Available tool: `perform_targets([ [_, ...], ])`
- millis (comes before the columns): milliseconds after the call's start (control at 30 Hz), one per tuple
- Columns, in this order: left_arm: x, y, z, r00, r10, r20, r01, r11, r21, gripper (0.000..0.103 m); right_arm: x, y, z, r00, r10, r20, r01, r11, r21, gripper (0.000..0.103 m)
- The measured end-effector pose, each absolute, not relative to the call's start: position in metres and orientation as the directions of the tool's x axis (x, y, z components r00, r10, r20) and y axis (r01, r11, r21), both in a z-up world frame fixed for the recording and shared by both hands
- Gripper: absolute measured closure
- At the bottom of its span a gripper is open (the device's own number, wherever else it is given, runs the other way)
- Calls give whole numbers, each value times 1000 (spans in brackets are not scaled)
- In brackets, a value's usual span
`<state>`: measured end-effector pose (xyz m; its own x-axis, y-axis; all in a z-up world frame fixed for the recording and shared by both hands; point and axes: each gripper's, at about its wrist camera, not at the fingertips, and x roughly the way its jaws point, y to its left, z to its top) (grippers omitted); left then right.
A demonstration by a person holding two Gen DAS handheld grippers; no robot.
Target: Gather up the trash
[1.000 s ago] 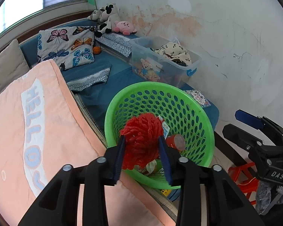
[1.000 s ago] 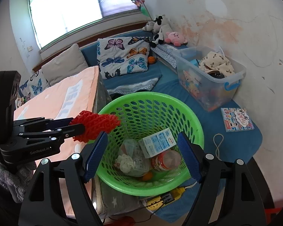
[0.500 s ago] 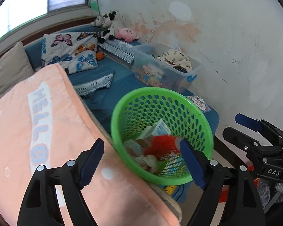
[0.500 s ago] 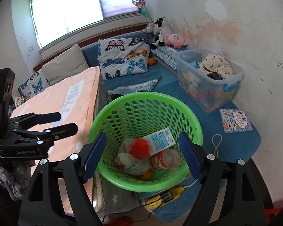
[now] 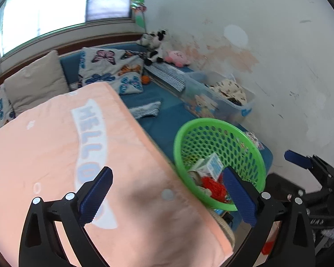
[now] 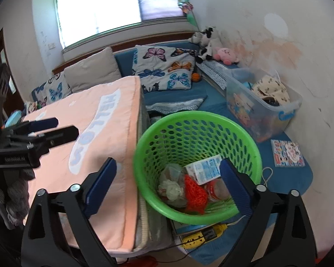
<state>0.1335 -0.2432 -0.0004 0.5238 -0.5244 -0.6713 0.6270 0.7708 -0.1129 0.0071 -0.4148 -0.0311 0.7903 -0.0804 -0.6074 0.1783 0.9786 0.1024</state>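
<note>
Left gripper [image 5: 167, 197]: black frame, blue ribbed pads, jaws spread wide, nothing between them.
Right gripper [image 6: 168, 188]: same build, jaws spread wide, empty.
Relation: left gripper lies to the right gripper's left, well apart.

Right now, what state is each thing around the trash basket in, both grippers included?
Left gripper: open, empty.
Right gripper: open, empty.
Green basket: upright, partly filled.
Red mesh net: lying inside the basket.
Milk carton: inside, on its side.
Clear storage bin: lidless, holding clothes.

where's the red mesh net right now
In the right wrist view the red mesh net lies inside the green basket, under the milk carton, beside crumpled wrappers.
</note>
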Motion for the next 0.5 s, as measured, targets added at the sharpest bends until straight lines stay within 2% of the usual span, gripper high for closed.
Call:
perform_targets([
  [500,143,-141,5,640,-384,-666,418,901,-117,7,9,-353,-35,812,-50,-582,85,996,34,4],
])
